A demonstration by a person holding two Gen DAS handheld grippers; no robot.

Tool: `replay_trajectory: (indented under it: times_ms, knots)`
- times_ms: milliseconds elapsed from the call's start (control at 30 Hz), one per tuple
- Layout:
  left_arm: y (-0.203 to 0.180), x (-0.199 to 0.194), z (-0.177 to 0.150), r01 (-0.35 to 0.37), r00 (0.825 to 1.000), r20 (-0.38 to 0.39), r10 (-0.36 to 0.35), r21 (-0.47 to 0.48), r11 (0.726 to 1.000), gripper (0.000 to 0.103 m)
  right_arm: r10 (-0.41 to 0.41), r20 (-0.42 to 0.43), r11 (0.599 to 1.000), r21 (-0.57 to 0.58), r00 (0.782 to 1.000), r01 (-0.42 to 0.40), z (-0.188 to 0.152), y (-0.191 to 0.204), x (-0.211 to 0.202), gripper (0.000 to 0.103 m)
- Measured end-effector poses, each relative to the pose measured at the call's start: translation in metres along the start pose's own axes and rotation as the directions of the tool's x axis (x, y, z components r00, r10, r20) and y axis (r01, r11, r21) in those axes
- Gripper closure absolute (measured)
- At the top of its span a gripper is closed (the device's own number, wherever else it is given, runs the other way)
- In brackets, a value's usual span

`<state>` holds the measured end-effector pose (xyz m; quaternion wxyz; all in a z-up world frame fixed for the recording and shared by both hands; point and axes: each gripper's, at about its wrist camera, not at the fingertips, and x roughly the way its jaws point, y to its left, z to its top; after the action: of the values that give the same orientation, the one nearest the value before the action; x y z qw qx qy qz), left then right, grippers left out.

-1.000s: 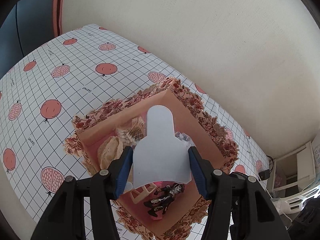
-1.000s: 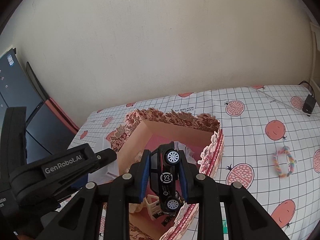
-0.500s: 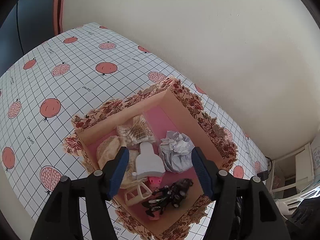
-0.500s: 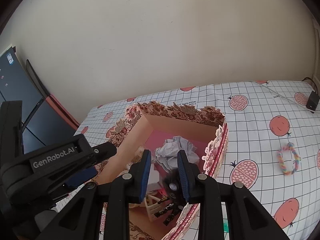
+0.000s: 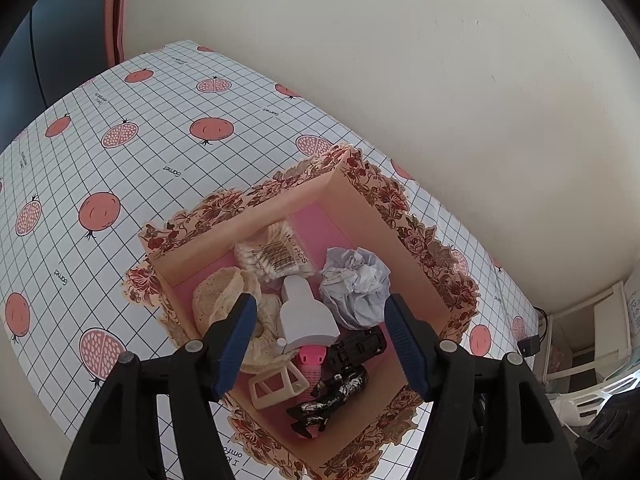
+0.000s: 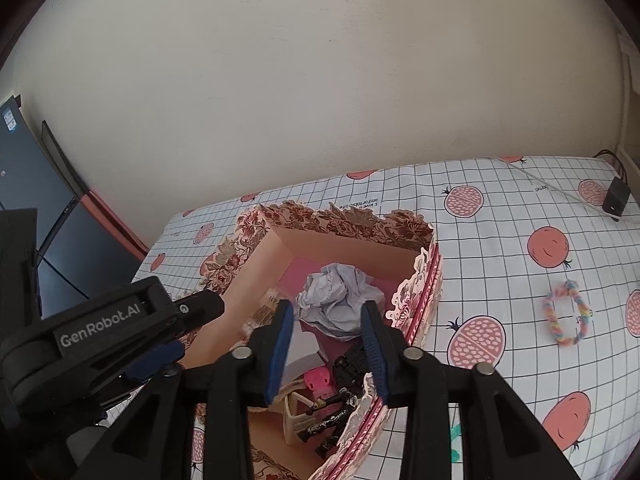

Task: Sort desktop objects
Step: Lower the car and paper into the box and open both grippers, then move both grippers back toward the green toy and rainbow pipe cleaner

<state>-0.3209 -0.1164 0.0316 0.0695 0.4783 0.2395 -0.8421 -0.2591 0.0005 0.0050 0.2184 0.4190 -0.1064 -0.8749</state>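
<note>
Since the earlier frames, both loads have left your grippers: the white bottle (image 5: 306,316) that sat between the left jaws and the black toy car (image 5: 358,346) that the right jaws clamped now lie inside the box (image 5: 420,258).

The tablecloth (image 5: 132,184) carries the whole work area. The box stands on it close to the wall (image 5: 400,60), its floral rim flared outward; it serves as the collection bin, which is why both grippers hang above its opening.

Left gripper (image 5: 320,338): released, jaws wide, nothing between the pads. It points steeply down into the box, directly over the bottle.

Right gripper (image 6: 328,346): its jaws are opening at this moment, with nothing pressed between them. The car lies below and beyond the pads on the box floor, beside a pink item (image 5: 312,360).

Box contents, largest first: crumpled paper ball (image 5: 356,284), beige perforated cloth (image 5: 224,292), cotton swab pack (image 5: 276,258), bottle, cream hair clip (image 5: 276,388), car, black patterned hair clip (image 5: 332,398). The floor is crowded; expect further items to rest on top of these.

Still outside: a rainbow braided bracelet (image 6: 566,318) on the cloth to the right of the box, well apart from it. It is likely your next target. A black adapter (image 6: 616,196) and its cable lie near the far edge. The path to the bracelet looks unobstructed, but lift the right gripper over the tall near rim.
</note>
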Motion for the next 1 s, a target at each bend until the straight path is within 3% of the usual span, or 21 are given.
replay_trajectory:
  times_ms: [100, 233, 433, 600, 800, 1000]
  knots:
    - [0.000, -0.001, 0.000, 0.010, 1.000, -0.001, -0.010, -0.005, 1.000, 0.029, -0.016, 0.006, 1.000, 0.011, 1.000, 0.015, 0.001, -0.002, -0.001, 0.038]
    - [0.000, 0.000, 0.001, 0.013, 1.000, -0.003, -0.013, -0.004, 1.000, 0.028, -0.028, 0.007, 0.999, 0.020, 1.000, 0.028, 0.002, -0.005, 0.000, 0.035]
    - [-0.001, 0.001, 0.000, 0.000, 1.000, -0.006, 0.000, 0.001, 1.000, 0.018, -0.031, -0.001, 0.999, 0.022, 1.000, 0.031, 0.003, -0.009, 0.000, 0.027]
    - [0.000, 0.004, 0.000, -0.006, 1.000, -0.013, 0.006, -0.007, 1.000, 0.015, -0.037, -0.001, 0.999, 0.030, 0.999, 0.037, 0.004, -0.015, -0.001, 0.007]
    - [-0.002, 0.006, -0.001, -0.013, 1.000, -0.016, 0.012, -0.018, 1.000, 0.014, -0.025, -0.013, 0.999, 0.045, 1.000, 0.026, 0.006, -0.024, -0.001, 0.000]
    - [-0.007, 0.009, -0.004, 0.000, 0.999, -0.033, 0.000, -0.024, 1.000, 0.014, -0.040, -0.020, 0.998, 0.053, 0.999, 0.041, 0.008, -0.036, -0.003, 0.000]
